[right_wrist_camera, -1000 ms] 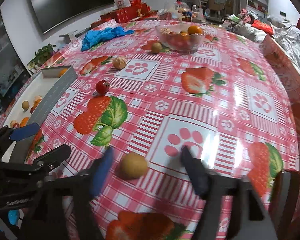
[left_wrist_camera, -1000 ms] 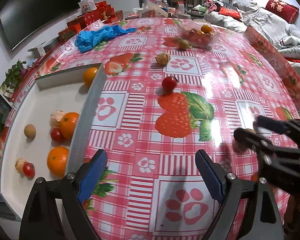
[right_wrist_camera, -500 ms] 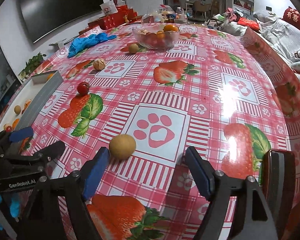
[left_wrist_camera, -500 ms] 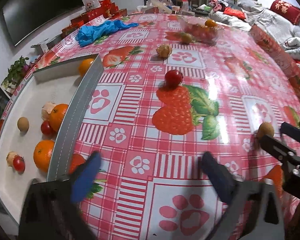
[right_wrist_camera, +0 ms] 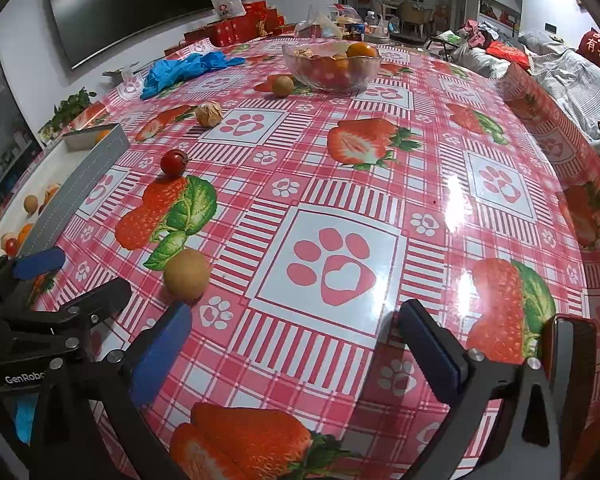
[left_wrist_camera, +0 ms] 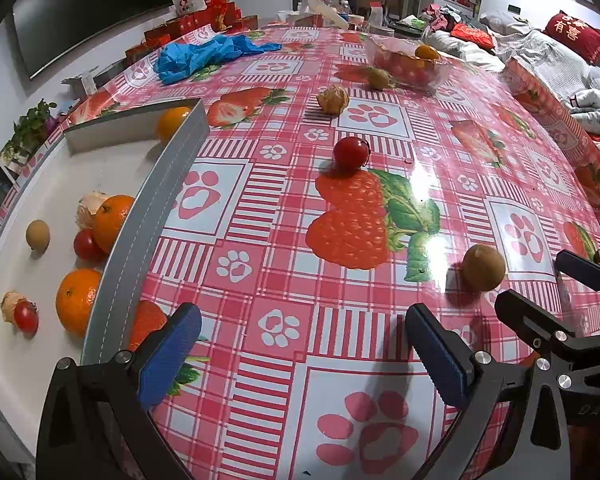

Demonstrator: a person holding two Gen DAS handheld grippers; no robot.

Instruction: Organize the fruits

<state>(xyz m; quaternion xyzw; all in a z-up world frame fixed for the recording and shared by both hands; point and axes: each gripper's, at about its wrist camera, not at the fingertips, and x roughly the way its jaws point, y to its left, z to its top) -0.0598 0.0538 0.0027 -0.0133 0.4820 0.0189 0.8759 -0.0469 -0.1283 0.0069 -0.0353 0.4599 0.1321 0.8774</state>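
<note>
- My left claw (left_wrist_camera: pixel 302 346) has just been opening; it gapes wide over the glossy checked worktop (left_wrist_camera: pixel 340 360), holding nothing.
- The grey-walled tray (left_wrist_camera: pixel 148 216) at the frame's left holds smooth oranges and tomatoes.
- The brown longan (right_wrist_camera: pixel 187 273), round with no long axis, sits just ahead-left of my right claw (right_wrist_camera: pixel 296 346), outside its left pad; I judge that claw nearer.
- My right claw has just been opening wide, empty.
</note>
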